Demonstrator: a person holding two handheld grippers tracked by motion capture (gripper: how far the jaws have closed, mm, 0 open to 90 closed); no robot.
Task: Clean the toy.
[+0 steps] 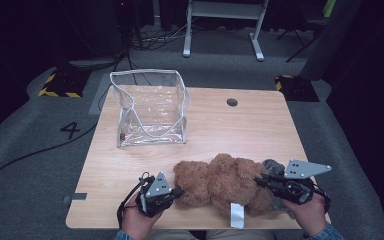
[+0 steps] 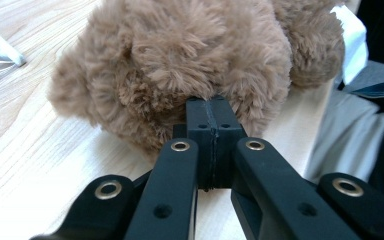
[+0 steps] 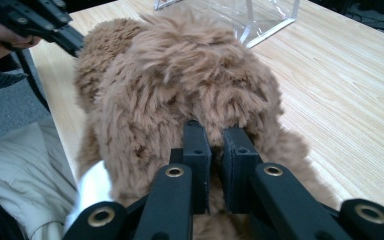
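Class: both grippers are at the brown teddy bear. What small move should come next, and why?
Probably lift together: the left gripper and right gripper are each shut on the teddy bear, pinching its fur at opposite ends, and the open clear bag stands behind.

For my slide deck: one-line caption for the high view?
Both grippers, left and right, pinch a brown plush bear near an open clear bag.

The high view looks forward and down on the table point(image 1: 260, 125) from above the person's side, quite far. The left gripper view sits very close behind its jaws, low over the wood, facing the brown plush toy point(image 2: 180, 65). The right gripper view faces the same toy point(image 3: 180, 85) from the opposite end, probably a little higher.
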